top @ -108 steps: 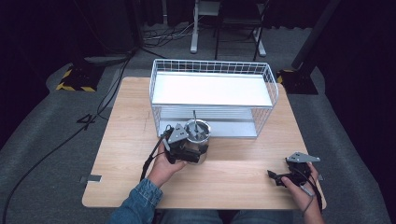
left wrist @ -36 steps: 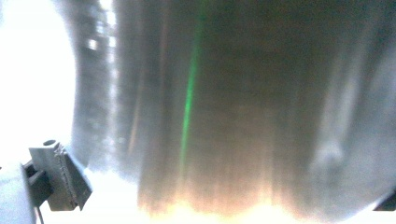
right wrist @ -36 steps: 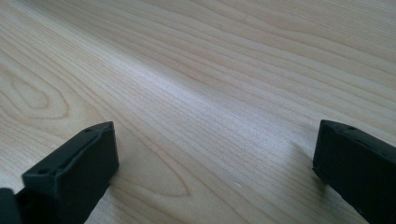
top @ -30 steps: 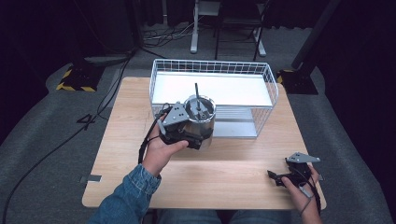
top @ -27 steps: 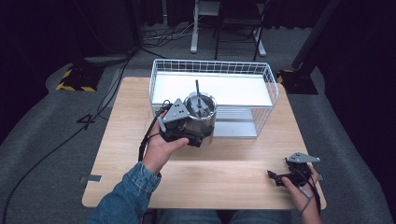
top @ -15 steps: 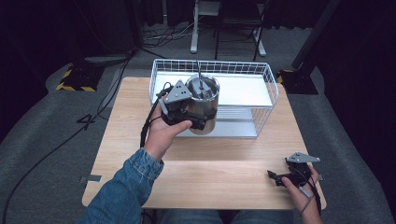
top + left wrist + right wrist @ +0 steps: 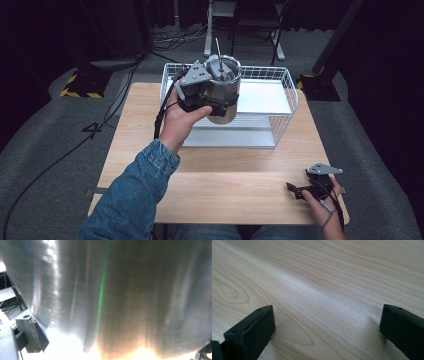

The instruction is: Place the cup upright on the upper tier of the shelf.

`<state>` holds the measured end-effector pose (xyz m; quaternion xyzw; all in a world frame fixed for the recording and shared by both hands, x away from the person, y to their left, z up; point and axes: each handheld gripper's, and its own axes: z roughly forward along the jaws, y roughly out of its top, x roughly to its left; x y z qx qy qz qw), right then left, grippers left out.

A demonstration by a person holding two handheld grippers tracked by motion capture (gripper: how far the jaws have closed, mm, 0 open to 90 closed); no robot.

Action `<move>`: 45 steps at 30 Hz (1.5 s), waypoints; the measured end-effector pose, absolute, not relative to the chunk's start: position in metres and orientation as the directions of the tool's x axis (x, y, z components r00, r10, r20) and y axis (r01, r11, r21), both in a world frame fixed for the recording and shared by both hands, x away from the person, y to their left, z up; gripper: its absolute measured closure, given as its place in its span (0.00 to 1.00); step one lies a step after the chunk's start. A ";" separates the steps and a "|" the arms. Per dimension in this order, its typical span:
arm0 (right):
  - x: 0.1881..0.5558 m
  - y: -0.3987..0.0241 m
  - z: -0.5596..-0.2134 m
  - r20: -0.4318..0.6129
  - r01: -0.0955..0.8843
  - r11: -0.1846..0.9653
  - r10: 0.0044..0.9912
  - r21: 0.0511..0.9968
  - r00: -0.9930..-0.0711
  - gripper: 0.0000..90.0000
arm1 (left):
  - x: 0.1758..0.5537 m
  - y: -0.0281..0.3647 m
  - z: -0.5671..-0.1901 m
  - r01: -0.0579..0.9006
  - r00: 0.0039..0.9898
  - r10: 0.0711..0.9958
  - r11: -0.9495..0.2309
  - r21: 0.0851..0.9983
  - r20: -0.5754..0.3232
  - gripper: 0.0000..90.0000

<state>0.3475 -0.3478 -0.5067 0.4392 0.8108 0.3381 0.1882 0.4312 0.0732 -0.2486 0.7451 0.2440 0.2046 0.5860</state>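
Here, your light wooden table (image 7: 235,175) sits in a dark room; the white wire basket (image 7: 280,100) stands ahead. Your left gripper (image 7: 210,100) clamps the round steel pot (image 7: 223,92) above it; your right gripper (image 7: 300,191) rests wide open, holding nothing.

floor: grey carpet (image 7: 45,150), cables upper left | table: light wood (image 7: 240,175), frame centre | hazard-striped block (image 7: 79,85) upper left | backdrop: dark

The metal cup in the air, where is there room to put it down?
The metal cup hangs in the left gripper over the wire basket, whose white shelf is bare to the right. The wooden table is bare between the basket and the right gripper.
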 end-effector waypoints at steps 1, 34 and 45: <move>0.347 -0.348 -0.507 -0.008 0.585 0.386 0.839 0.714 -0.543 0.00 | 0.433 0.072 -0.247 0.124 0.796 0.605 -0.189 0.974 0.016 0.04; 0.347 -0.348 -0.507 -0.009 0.584 0.386 0.839 0.714 -0.544 0.00 | 0.519 0.048 -0.265 0.212 0.665 0.746 -0.146 0.966 -0.033 0.04; 0.347 -0.348 -0.507 -0.011 0.582 0.388 0.839 0.715 -0.545 0.01 | 0.522 0.047 -0.276 0.195 0.636 0.772 -0.155 0.968 -0.004 0.04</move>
